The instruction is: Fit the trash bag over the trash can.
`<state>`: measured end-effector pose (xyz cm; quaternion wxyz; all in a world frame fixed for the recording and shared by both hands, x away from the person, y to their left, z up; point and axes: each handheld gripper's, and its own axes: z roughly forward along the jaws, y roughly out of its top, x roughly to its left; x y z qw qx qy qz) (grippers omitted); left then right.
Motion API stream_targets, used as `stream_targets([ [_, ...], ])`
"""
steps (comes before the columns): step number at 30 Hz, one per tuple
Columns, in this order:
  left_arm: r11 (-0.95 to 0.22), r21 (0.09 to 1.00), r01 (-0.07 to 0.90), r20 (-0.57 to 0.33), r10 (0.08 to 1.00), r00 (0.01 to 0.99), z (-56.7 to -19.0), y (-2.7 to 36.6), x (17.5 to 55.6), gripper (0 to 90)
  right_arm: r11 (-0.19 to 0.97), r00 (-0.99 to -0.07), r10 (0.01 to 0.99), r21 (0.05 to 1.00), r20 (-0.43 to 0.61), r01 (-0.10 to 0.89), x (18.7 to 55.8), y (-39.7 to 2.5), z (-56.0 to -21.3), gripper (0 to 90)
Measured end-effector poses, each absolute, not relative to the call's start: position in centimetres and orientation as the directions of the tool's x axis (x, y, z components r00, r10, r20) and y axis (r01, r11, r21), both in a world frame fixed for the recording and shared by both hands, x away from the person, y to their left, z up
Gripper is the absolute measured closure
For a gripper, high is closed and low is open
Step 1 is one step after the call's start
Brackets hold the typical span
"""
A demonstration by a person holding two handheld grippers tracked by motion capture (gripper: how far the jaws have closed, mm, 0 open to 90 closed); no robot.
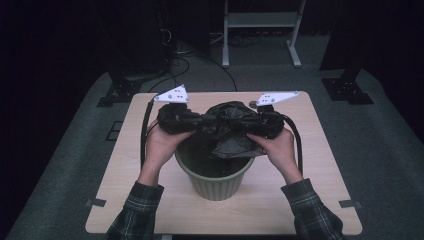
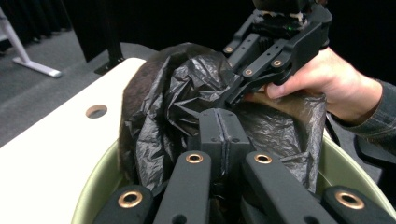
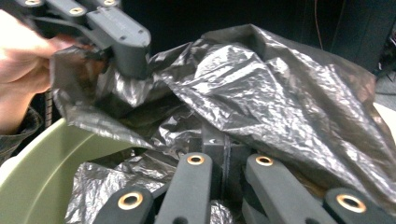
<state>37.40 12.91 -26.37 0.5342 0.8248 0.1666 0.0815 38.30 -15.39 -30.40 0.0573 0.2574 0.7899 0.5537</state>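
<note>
Crumpled black bag (image 1: 231, 127) hides the tips of both claws and most of the green bin's (image 1: 215, 185) interior in the high view. The surface's (image 1: 150, 200) near edge and the person's sleeves (image 1: 315, 212) are cut off at the bottom.

Left gripper (image 1: 212, 119): held in the left hand (image 1: 162, 142), jaws pointing toward the person's right, pressed together with black film pinched between them.
Right gripper (image 1: 235, 120): held in the right hand (image 1: 277, 145), jaws pointing toward the person's left, closed together on the same film.
Grippers together: tips face each other, close, at about the same height.
Forearms: both come in from the bottom edge in plaid sleeves, angled inward.
</note>
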Motion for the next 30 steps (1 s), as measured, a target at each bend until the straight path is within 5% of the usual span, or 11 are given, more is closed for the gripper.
stream_targets([
  [17,-0.268,0.937,0.222,-0.051,0.527,0.848,-28.9,21.8,34.1,89.7,0.297,-0.894,0.435,0.920,0.107,0.255,32.4,-21.7,-30.3,90.0],
  [18,-0.269,0.938,0.218,-0.050,0.517,0.854,-29.0,21.8,33.8,87.6,0.293,-0.896,0.432,0.924,0.103,0.247,32.3,-21.7,-30.1,90.0],
  [21,-0.272,0.942,0.199,-0.024,0.533,0.846,-28.3,21.5,33.4,60.7,0.286,-0.905,0.416,0.932,0.089,0.223,32.1,-21.1,-29.6,85.5],
  [23,-0.279,0.944,0.175,0.000,0.531,0.848,-27.4,21.1,33.5,53.3,0.286,-0.907,0.411,0.931,0.094,0.226,32.4,-20.5,-29.5,83.0],
  [30,-0.337,0.936,0.098,0.069,0.451,0.890,-23.9,17.6,34.5,46.6,0.258,-0.901,0.424,0.940,0.096,0.222,33.5,-19.8,-29.4,76.9],
])
